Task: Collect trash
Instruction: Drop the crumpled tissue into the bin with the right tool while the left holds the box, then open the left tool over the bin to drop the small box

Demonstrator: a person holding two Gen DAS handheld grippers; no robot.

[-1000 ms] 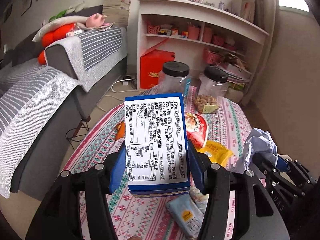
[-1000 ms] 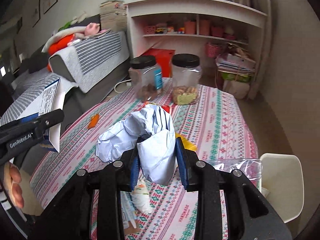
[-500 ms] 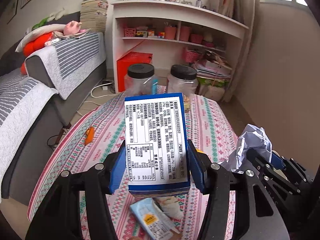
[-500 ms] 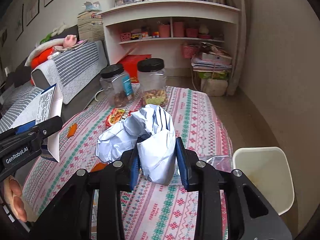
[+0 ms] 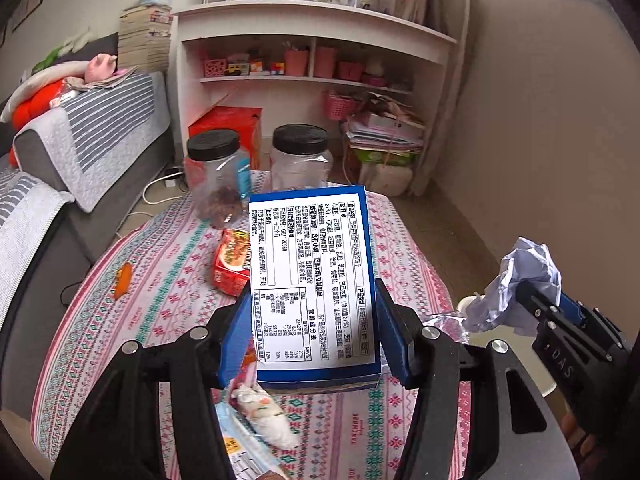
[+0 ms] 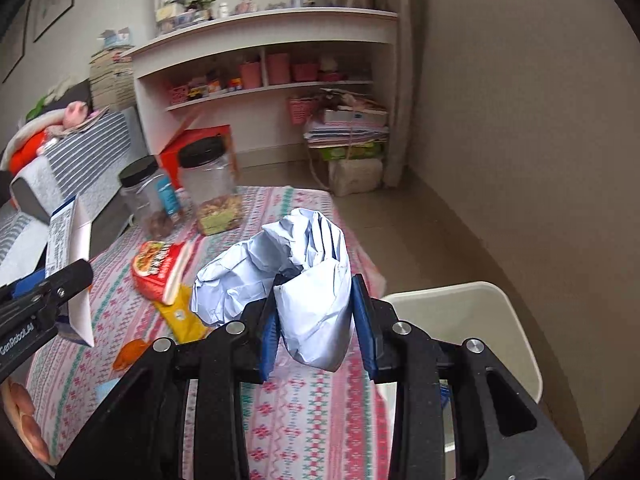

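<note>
1. Trash is in both of your tongs: the left tongs point(image 5: 314, 338) are closed on a blue-edged carton point(image 5: 312, 280), held upright with its printed label facing the camera.
2. Your right tongs point(image 6: 316, 320) are clamped on a crumpled pale-blue paper wad point(image 6: 280, 276), which bulges up and to the left of the pads.
3. Ahead of the left tongs, on the patterned surface point(image 5: 168, 280), lies a red snack packet point(image 5: 230, 266); a small orange scrap point(image 5: 122, 280) lies further left.
4. Just below the left tongs lies a white wrapper point(image 5: 264, 412).
5. Beyond the carton stand two black-lidded jars point(image 5: 218, 176).
6. To the right of your right tongs, beside the surface edge, sits a white bin point(image 6: 480, 320).
7. A yellow packet point(image 6: 182, 318) lies left of the right tongs, touching the red packet.
</note>
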